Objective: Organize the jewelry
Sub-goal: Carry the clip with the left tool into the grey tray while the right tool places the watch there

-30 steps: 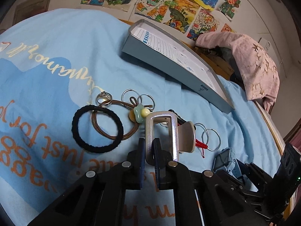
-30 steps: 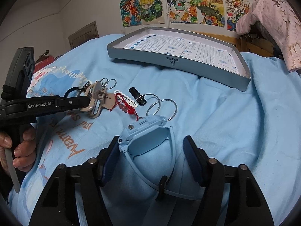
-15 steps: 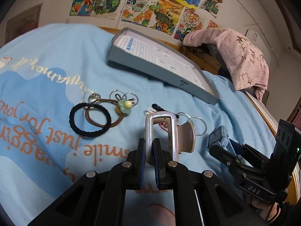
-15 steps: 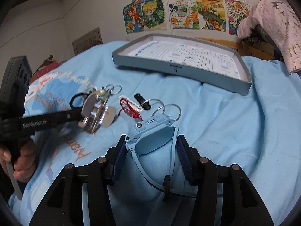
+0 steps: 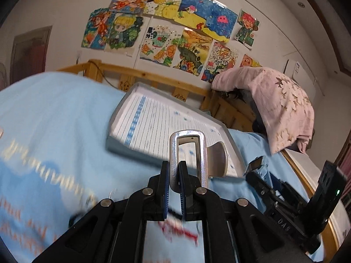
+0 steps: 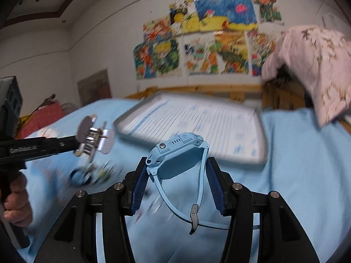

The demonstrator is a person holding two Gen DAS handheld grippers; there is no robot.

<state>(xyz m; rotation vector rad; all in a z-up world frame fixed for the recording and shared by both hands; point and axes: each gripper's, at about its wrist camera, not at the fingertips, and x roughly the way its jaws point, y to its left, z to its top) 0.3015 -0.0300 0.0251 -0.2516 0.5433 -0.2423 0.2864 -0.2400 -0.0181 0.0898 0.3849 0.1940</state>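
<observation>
My left gripper is shut on a silver metal hair clip and holds it up in the air in front of the grey tray. It also shows in the right wrist view. My right gripper is shut on a light blue smartwatch, its strap hanging down between the fingers. The tray, lined with ruled paper, lies on the blue bedsheet ahead in the right wrist view. Blurred rings and hair ties lie on the sheet below the left gripper.
A wooden bed rail runs behind the tray. A pink cloth hangs at the right. Drawings cover the wall. The right gripper's body sits low right in the left wrist view.
Both grippers have lifted off the bed and moved toward the tray, carrying the hair clip and the watch. The loose jewelry has dropped out of the left view.
</observation>
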